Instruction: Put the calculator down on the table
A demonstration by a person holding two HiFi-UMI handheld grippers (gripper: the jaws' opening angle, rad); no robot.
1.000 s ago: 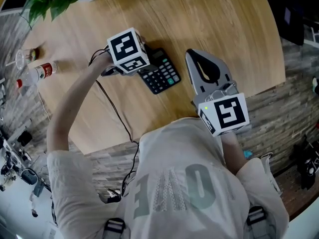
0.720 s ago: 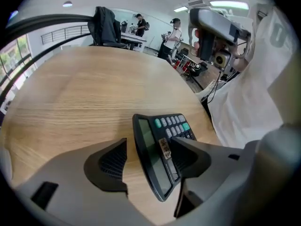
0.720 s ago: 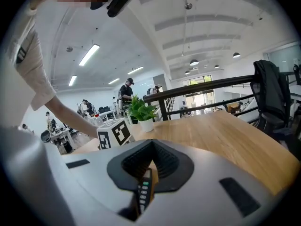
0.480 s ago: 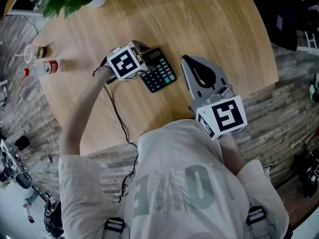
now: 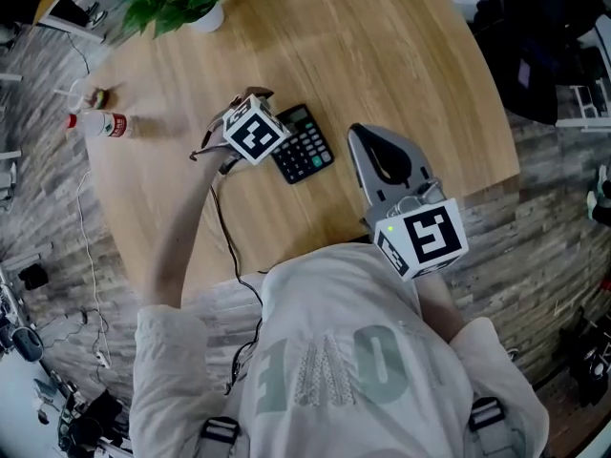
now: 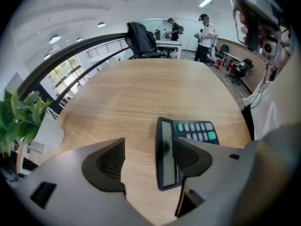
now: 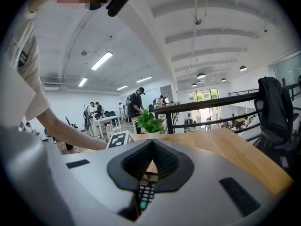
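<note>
Opening left gripper (image 6: 146, 166) – calculator (image 6: 167, 154) lies flat by its right jaw, free; likely light, rigid, slick – pinch across long edges. Right gripper (image 7: 150, 147) pressed together, empty.

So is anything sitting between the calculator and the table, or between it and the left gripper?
Nothing visible does. The calculator already lies flat on the wooden table. The left gripper hangs close over it, jaws opening and not pressing on it, with its display end showing beside one jaw.

Strip lights (image 7: 102, 60) are glowing on the white ceiling (image 7: 211, 13), grey plank flooring (image 5: 535, 218) is spreading underneath, and a black chair (image 6: 141, 39) is standing by a dark railing (image 7: 211, 102).
</note>
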